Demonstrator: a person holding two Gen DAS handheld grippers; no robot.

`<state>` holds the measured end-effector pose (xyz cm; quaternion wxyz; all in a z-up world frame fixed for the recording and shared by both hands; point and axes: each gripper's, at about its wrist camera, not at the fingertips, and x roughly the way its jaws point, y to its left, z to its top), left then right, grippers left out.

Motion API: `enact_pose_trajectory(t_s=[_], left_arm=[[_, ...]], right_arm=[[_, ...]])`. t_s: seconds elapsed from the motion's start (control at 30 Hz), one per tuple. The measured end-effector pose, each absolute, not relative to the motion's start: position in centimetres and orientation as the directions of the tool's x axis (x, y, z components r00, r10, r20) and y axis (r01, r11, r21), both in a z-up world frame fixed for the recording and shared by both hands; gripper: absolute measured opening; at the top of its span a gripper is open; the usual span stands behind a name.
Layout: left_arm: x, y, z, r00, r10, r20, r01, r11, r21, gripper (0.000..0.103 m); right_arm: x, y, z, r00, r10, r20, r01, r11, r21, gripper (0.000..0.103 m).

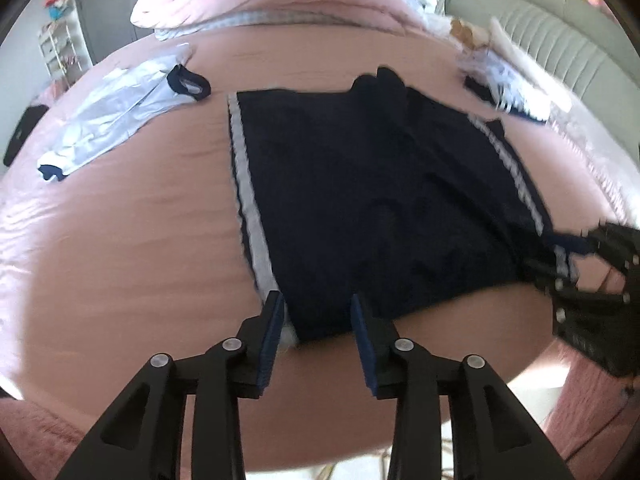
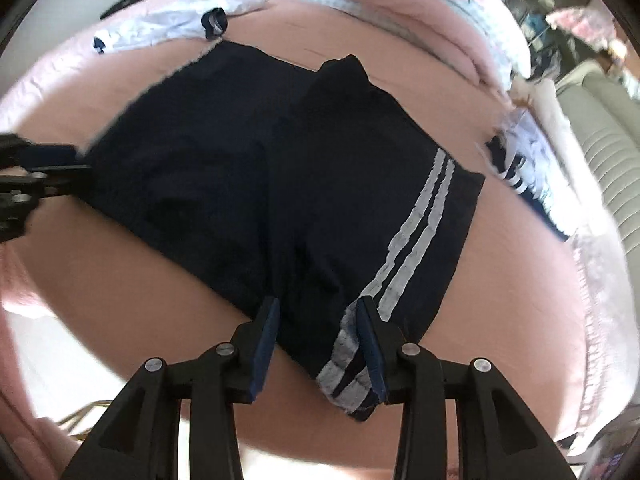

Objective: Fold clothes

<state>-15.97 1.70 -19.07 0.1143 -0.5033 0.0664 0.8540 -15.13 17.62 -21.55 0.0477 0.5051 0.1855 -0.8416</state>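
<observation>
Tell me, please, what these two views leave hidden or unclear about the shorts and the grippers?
- Shorts: the near hem's underside is hidden by the cloth in both views.
- Right gripper: its grip cannot be judged; in the left wrist view it is blurred and cut by the edge.
- White shirt: too blurred to judge.

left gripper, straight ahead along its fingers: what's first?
Likely the navy shorts: the open left gripper already straddles their near hem on the pink bedsheet. Depth is unclear.
</observation>
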Motion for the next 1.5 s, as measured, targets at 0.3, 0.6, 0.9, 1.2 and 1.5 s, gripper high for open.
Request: enact_pose_trajectory(t_s=[0.3,0.6,0.9,1.2,1.5], left_arm=[[-16.7,4.9,-19.7,-0.498,0.021,-0.867,-0.321,-0.933,0.162,0.035],[-18.9,4.4,-20.0,-0.485,0.018,-0.875,-0.265,-0.956,0.127,0.036],[-17.0,-0.2,-18.2,-0.419,0.314,-0.852,-0.227,-0.945,-0.236,0.036],[-18.3,3.6,-19.3,-0.391,0.185,-0.902,-0.271,-0.959,-0.079,0.036],[-19.8,1.3,-14.2,-0.383,0.295,-0.876,-0.318,-0.932,-0.175,0.044]], right_arm=[[-15.3,19.6,-18.1,-0.593,0.054,-0.803,0.128,-0.979,-0.16,0.035],[-16.8,20.0,-21.3,-0.5,0.155,-0.852,0.059,-0.975,-0.212,0.035],[-15.1,22.3,-17.5,-0.527,-0.002,-0.85,0.061,-0.998,-0.036,0.036],[-15.6,22.1,-19.9,-0.487,0.02,-0.873,0.079,-0.995,-0.067,0.036],[-18.9,26.4,-15.6,-0.481,-0.028,-0.876,0.094,-0.995,-0.02,0.037]])
